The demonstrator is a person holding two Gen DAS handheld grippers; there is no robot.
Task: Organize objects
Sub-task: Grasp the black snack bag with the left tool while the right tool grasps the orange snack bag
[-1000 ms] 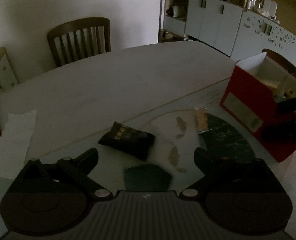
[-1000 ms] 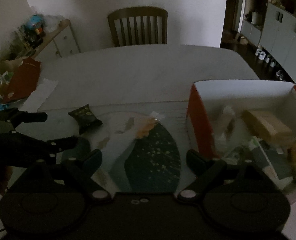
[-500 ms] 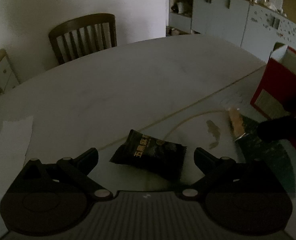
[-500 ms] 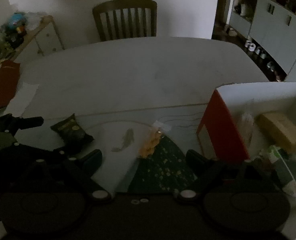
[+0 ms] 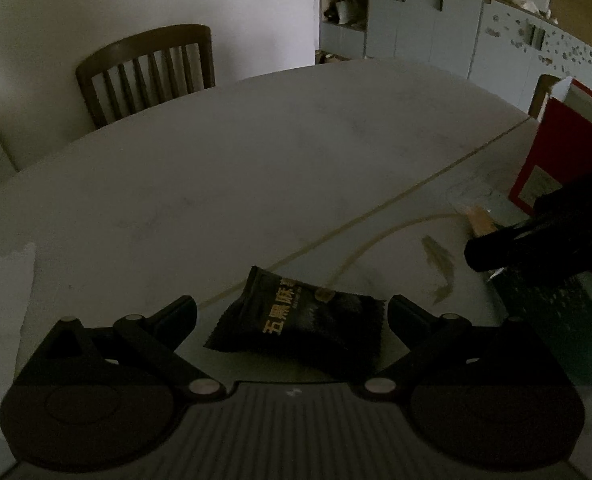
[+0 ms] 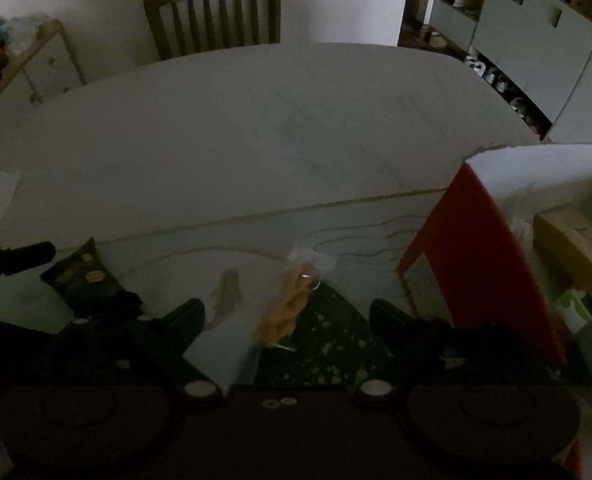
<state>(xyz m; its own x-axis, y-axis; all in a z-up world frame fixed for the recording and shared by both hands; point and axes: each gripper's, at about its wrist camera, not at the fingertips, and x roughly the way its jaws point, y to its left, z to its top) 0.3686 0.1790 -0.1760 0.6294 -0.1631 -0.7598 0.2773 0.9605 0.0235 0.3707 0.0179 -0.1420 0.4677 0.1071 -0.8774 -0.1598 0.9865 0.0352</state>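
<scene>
- Lying low in the left wrist frame, a black snack packet (image 5: 300,330) sits between the spread left gripper (image 5: 291,312) fingers.
- The right gripper (image 6: 285,312), also spread, frames an orange snack bag (image 6: 291,304) beside a red box (image 6: 492,248).

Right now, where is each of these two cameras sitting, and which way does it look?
Left wrist view: rides on the left claw, looking forward over the black snack packet between its open fingers; the right claw pokes in at right.
Right wrist view: rides on the right claw, facing the orange snack bag and red box; the left claw's finger shows at left.
Both share the table, chair, both snacks and the box.
</scene>
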